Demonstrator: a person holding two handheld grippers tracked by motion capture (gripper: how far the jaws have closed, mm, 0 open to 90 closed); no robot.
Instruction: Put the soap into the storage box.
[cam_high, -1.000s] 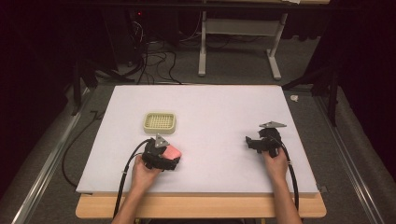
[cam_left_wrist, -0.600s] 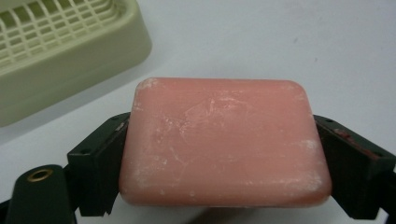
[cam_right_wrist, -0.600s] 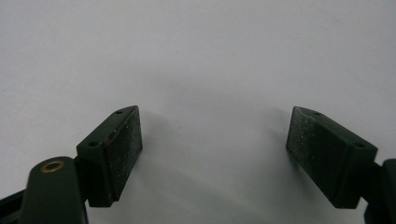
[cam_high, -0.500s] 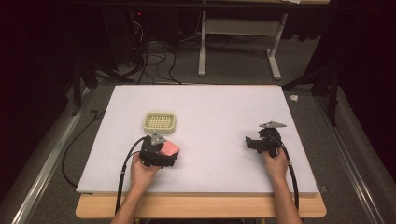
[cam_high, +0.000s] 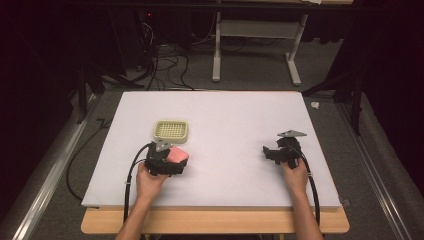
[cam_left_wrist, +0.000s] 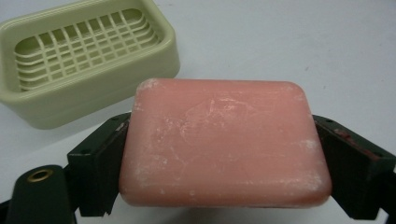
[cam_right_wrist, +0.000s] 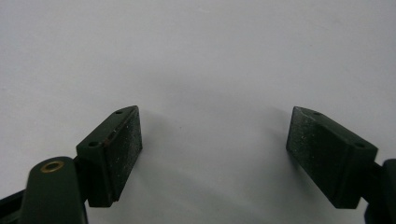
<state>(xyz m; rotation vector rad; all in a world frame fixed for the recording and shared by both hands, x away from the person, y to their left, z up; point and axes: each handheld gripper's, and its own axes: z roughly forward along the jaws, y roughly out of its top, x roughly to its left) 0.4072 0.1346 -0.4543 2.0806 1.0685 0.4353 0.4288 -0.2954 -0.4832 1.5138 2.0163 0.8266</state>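
A pink bar of soap is clamped between the two black jaws of my left gripper, which is shut on it at the table's front left. The soap shows pink just ahead of the left hand. A pale green soap dish with a slotted grid floor stands just beyond it; the same dish lies to the upper left in the left gripper view, apart from the soap. My right gripper rests at the front right, its jaws wide open over bare white board, with nothing between its pads.
The white board covers a wooden table. Cables trail from both grippers toward the front edge. Behind the table are a white desk frame and tangled floor cables. Dark rails run along both sides.
The left hand with the soap has shifted slightly, toward the soap dish. The right gripper has not moved.
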